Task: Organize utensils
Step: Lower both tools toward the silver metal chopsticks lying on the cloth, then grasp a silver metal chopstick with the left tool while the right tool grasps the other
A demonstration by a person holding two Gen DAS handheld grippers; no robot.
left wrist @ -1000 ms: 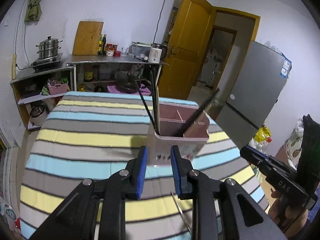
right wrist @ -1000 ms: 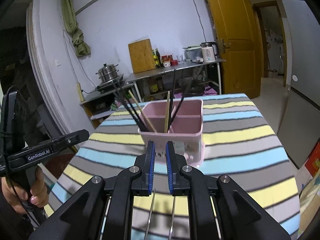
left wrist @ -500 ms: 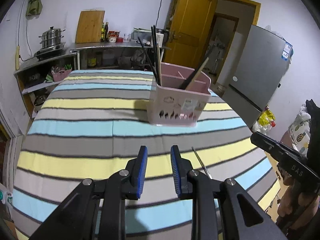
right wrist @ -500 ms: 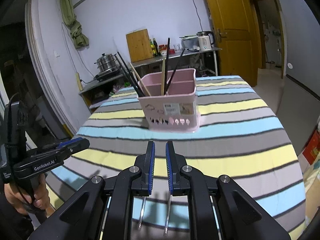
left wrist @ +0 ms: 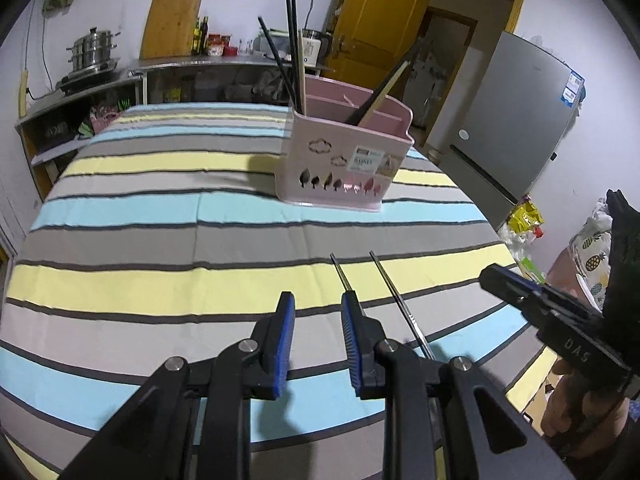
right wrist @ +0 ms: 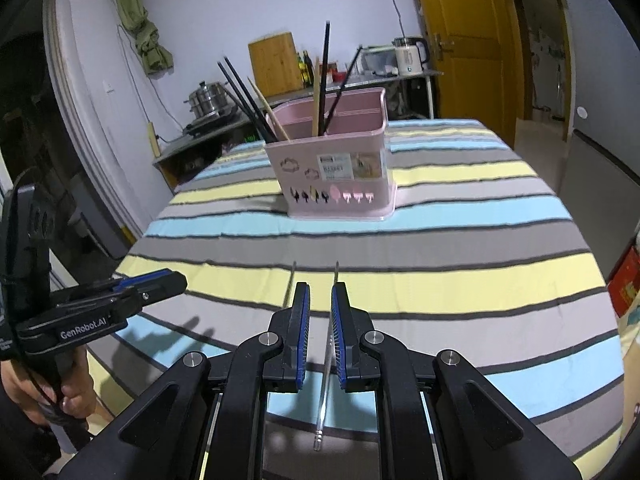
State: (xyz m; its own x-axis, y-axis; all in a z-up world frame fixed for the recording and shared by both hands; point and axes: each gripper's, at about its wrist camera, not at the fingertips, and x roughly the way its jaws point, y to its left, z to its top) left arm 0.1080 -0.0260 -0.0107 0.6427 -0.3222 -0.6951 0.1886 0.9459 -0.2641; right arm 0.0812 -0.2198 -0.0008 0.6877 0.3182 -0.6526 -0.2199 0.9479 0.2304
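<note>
Two metal chopsticks (right wrist: pixel 325 364) lay on the striped cloth (left wrist: pixel 160 216) under the right gripper (right wrist: pixel 320 336), which had dropped from the pink holder (right wrist: pixel 340 168) with jaws narrowly parted, likely to pick one, while the left gripper (left wrist: pixel 318 344) hovered spread and empty.

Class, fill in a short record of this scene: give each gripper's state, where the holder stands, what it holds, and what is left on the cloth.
left gripper: open, empty
right gripper: open, empty, above one metal chopstick
holder: pink, upright on striped cloth
in holder: black and wooden chopsticks
on cloth: two metal chopsticks, side by side
</note>
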